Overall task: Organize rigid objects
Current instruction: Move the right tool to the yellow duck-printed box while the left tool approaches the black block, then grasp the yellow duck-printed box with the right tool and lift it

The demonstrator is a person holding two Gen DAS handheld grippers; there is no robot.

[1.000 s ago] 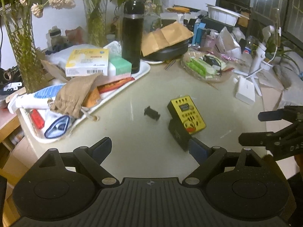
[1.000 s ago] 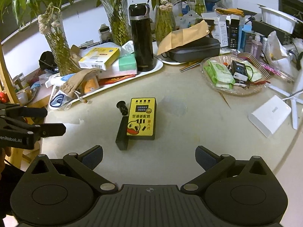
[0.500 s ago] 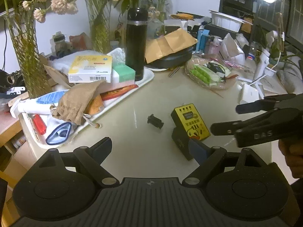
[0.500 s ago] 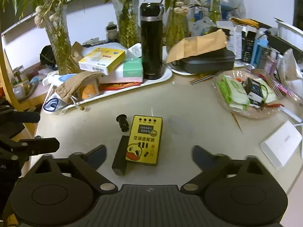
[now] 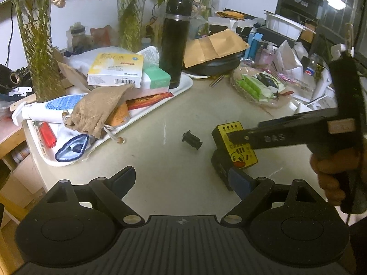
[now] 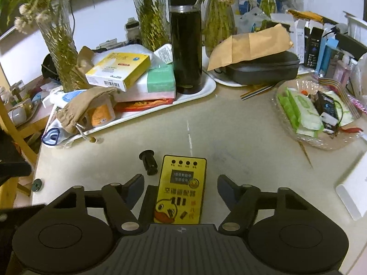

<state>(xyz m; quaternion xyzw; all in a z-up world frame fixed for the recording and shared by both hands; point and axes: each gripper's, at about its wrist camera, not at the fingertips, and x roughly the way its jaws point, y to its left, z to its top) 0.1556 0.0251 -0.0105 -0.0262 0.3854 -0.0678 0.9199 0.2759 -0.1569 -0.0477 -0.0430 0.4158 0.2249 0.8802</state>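
The yellow remote-like device (image 6: 181, 190) lies flat on the desk (image 6: 240, 142), partly over a black block (image 6: 146, 204), between the spread fingers of the right tool (image 6: 180, 189). It looks stiff, light and smooth; gripping its long edges seems safest. The left tool (image 5: 181, 178) is also released, holding nothing.

Yellow duck-printed remote (image 6: 181, 190), black flask (image 6: 186, 39)

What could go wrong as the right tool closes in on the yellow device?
The yellow device lies partly on a black block, so closing the open right tool may catch both or tip it. The small black plug lies close beside and could roll away. The left tool hovers nearby and may collide.
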